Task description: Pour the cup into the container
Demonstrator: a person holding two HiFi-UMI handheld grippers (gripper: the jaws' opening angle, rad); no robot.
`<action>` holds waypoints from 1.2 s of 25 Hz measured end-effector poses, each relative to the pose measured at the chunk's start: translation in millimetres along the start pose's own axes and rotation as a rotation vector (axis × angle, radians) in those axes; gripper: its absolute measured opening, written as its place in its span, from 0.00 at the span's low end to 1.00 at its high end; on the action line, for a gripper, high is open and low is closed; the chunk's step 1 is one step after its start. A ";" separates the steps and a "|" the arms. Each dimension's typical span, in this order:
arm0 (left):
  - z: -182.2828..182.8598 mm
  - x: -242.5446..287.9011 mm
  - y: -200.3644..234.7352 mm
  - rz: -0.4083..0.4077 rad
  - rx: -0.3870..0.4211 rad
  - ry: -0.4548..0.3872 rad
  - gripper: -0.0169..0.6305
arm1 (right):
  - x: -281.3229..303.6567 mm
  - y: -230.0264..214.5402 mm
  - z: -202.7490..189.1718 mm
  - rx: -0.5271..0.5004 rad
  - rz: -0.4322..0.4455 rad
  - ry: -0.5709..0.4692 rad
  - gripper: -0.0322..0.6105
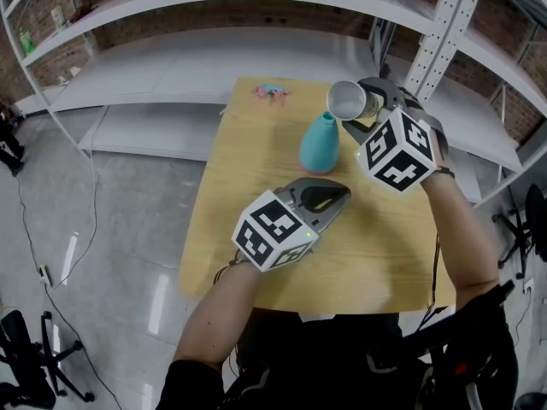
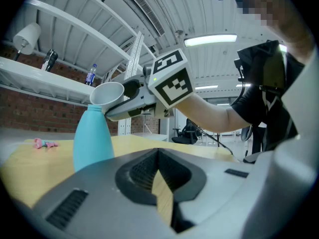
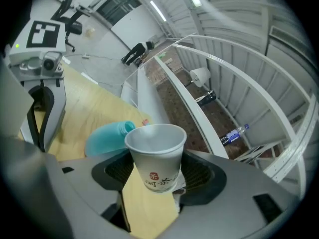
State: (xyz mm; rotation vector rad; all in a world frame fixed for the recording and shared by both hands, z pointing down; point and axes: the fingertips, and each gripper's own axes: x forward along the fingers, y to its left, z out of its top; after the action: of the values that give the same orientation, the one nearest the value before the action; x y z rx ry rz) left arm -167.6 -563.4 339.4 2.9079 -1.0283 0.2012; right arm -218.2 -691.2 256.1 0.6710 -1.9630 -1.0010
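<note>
A teal bottle-shaped container (image 1: pixel 319 143) stands upright on the yellow table (image 1: pixel 256 169). My right gripper (image 1: pixel 363 108) is shut on a white paper cup (image 1: pixel 346 99), which is tipped on its side just above and beyond the container's neck, its mouth towards the left. In the right gripper view the cup (image 3: pixel 154 156) sits between the jaws with the container (image 3: pixel 107 138) behind it. The left gripper view has the cup's rim (image 2: pixel 107 93) right at the container's top (image 2: pixel 92 138). My left gripper (image 1: pixel 323 199) hovers over the table near the container's base, shut and empty.
A small pink object (image 1: pixel 272 90) lies at the table's far edge. White curved shelving (image 1: pixel 256 58) runs behind the table, with a perforated metal upright (image 1: pixel 444 24) at the right. Grey floor lies to the left of the table.
</note>
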 end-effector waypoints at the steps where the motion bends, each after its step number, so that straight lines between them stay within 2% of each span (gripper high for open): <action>1: 0.0 -0.4 0.0 0.000 0.000 0.000 0.03 | -0.3 0.9 -1.3 0.052 0.016 -0.020 0.52; 5: 0.5 -1.3 0.9 0.002 0.000 -0.001 0.03 | -1.1 1.5 -8.1 0.254 0.072 -0.091 0.52; 11: -1.5 -2.3 -1.3 0.001 0.005 0.000 0.03 | -3.8 3.9 -26.8 0.495 0.142 -0.167 0.52; 18: -0.3 -3.3 -1.6 0.005 0.005 0.000 0.03 | -6.5 6.1 -56.9 0.744 0.170 -0.220 0.52; 25: 0.5 -4.4 0.9 0.005 0.006 0.001 0.03 | -11.7 3.9 -113.4 0.965 0.092 -0.223 0.52; 30: 0.3 -5.4 0.0 0.006 0.006 0.002 0.03 | -16.4 9.6 -151.9 1.056 0.055 -0.206 0.52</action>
State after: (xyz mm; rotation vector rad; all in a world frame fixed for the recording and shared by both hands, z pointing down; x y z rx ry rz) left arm -171.7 -560.0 338.3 2.9095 -1.0377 0.2075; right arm -82.0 -734.9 310.9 1.0737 -2.6283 0.1010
